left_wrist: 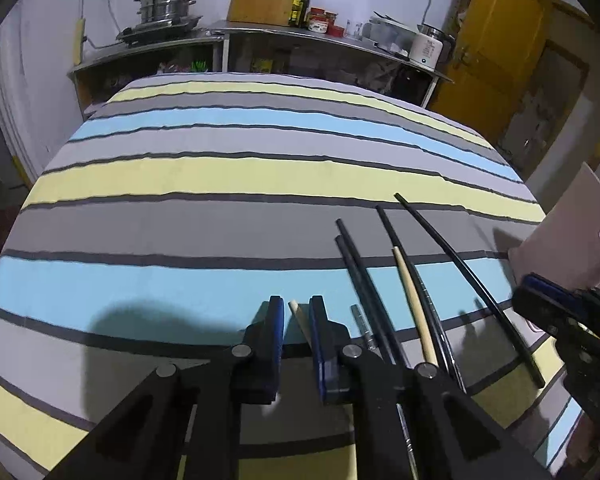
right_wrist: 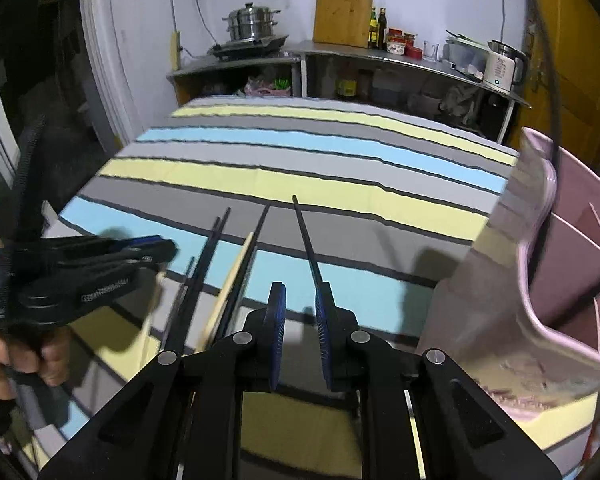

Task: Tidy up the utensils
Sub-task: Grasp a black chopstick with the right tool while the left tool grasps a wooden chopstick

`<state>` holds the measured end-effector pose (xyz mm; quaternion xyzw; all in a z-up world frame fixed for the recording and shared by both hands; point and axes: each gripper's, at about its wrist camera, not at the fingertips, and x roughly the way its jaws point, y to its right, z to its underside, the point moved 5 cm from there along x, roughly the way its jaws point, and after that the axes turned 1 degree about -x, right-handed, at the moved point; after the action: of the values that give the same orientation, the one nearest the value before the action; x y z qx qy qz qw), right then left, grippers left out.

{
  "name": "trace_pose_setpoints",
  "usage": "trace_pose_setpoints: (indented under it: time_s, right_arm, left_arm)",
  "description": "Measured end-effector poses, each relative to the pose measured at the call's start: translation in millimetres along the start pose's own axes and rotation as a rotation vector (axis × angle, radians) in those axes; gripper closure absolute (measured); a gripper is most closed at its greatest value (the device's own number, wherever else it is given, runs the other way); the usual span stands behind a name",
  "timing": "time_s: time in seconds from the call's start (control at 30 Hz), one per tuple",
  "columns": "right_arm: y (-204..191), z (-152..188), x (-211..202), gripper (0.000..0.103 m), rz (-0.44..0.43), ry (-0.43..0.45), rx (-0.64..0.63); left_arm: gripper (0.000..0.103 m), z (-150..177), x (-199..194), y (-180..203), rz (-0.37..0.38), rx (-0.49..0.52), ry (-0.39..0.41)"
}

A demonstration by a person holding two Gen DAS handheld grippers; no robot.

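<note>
Several chopsticks lie side by side on the striped cloth [left_wrist: 220, 176]: black ones [left_wrist: 364, 280] and a beige one [left_wrist: 414, 308]. My left gripper [left_wrist: 296, 316] is open, its jaws standing around the tip of another beige chopstick [left_wrist: 298, 314], not closed on it. My right gripper [right_wrist: 300, 304] is open; a black chopstick [right_wrist: 306, 240] runs past the inner side of its right finger. In the right wrist view the left gripper [right_wrist: 156, 250] hovers over the chopsticks at the left. A pink utensil holder [right_wrist: 572, 264] stands at the right.
The striped cloth [right_wrist: 300, 184] covers the table. Behind it a metal counter [left_wrist: 300, 34] carries a steamer pot [left_wrist: 166, 4], a wooden board, bottles, jars and a white kettle [left_wrist: 428, 50]. A yellow door [left_wrist: 500, 40] is at the back right.
</note>
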<state>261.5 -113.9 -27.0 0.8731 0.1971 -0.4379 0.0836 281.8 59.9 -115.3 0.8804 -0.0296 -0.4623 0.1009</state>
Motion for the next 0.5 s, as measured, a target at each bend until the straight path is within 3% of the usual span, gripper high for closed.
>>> trace_pose_setpoints:
  time_s: [0.27,0.5]
  right_arm:
    - [2,-5,29,0.087,0.032,-0.059,-0.032]
    - [5,-2,40,0.087,0.045,-0.089,-0.037]
  left_arm:
    - [0.089,12,-14,-15,0.110,-0.166,-0.035]
    - [0.085,20,-13,-12,0.086,-0.205,-0.070]
